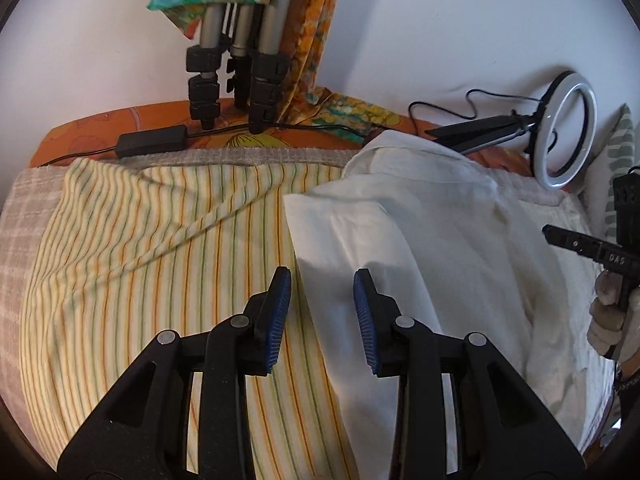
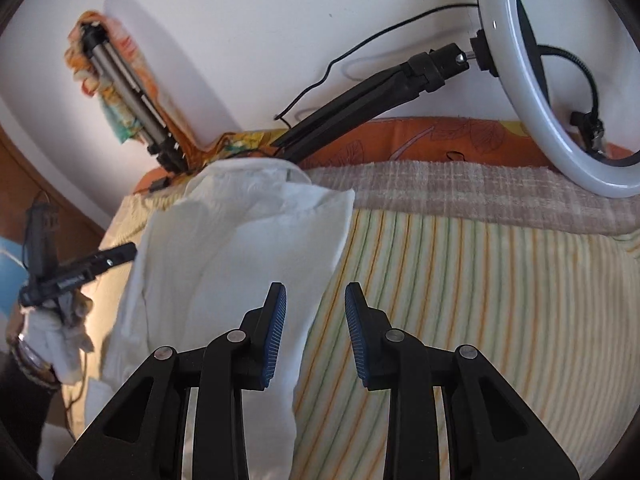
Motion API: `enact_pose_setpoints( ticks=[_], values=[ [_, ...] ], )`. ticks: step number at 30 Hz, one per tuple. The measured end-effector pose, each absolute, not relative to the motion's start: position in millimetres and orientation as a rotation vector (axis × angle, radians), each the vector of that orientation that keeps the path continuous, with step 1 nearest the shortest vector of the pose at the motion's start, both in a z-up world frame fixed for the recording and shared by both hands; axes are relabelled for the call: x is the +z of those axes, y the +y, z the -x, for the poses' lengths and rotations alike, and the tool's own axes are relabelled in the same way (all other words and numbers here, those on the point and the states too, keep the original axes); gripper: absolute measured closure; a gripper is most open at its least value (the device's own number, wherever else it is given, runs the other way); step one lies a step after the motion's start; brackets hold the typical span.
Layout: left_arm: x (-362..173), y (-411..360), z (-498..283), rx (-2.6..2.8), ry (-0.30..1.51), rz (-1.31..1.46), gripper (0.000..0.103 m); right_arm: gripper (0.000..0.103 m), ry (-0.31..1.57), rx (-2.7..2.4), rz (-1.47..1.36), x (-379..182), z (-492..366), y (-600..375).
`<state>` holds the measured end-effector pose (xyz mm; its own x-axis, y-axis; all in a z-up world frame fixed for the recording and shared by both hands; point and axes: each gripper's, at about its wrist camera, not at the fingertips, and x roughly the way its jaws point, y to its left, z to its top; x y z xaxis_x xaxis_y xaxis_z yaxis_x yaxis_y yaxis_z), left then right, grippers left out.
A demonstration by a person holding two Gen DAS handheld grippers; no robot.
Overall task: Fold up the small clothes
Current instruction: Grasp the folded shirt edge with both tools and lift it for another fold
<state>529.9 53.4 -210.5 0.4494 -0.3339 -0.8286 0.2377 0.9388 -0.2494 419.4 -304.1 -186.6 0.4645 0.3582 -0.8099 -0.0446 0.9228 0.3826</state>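
Observation:
A white shirt (image 1: 420, 240) lies on a yellow striped sheet (image 1: 160, 240), its sides folded inward into a long strip. My left gripper (image 1: 322, 300) is open and empty, above the shirt's left folded edge. In the right wrist view the white shirt (image 2: 224, 260) lies left of centre. My right gripper (image 2: 315, 316) is open and empty, above the shirt's right folded edge and the striped sheet (image 2: 460, 300). The right gripper's body shows at the far right of the left wrist view (image 1: 588, 246); the left gripper's body shows at the left of the right wrist view (image 2: 76, 272).
A folded tripod (image 1: 236, 64) draped with patterned cloth leans on the white wall behind. A ring light (image 1: 564, 132) on a black stand lies at the back right, also in the right wrist view (image 2: 560, 92). A black power adapter (image 1: 152, 140) lies on the orange cover.

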Motion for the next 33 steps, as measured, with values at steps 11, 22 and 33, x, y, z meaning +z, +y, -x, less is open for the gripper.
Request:
enact_pose_setpoints(
  ticks=[11, 22, 33],
  values=[
    [-217, 29, -552, -0.346, 1.001, 0.031, 0.090, 0.074, 1.085, 0.272, -0.311, -213, -466, -294],
    [-205, 24, -546, -0.340, 0.950, 0.055, 0.103, 0.102, 1.034, 0.264, -0.321, -207, -468, -295],
    [-144, 21, -504, -0.361, 0.844, 0.054, 0.103, 0.102, 0.879, 0.279, -0.350, -138, -437, -308]
  ],
)
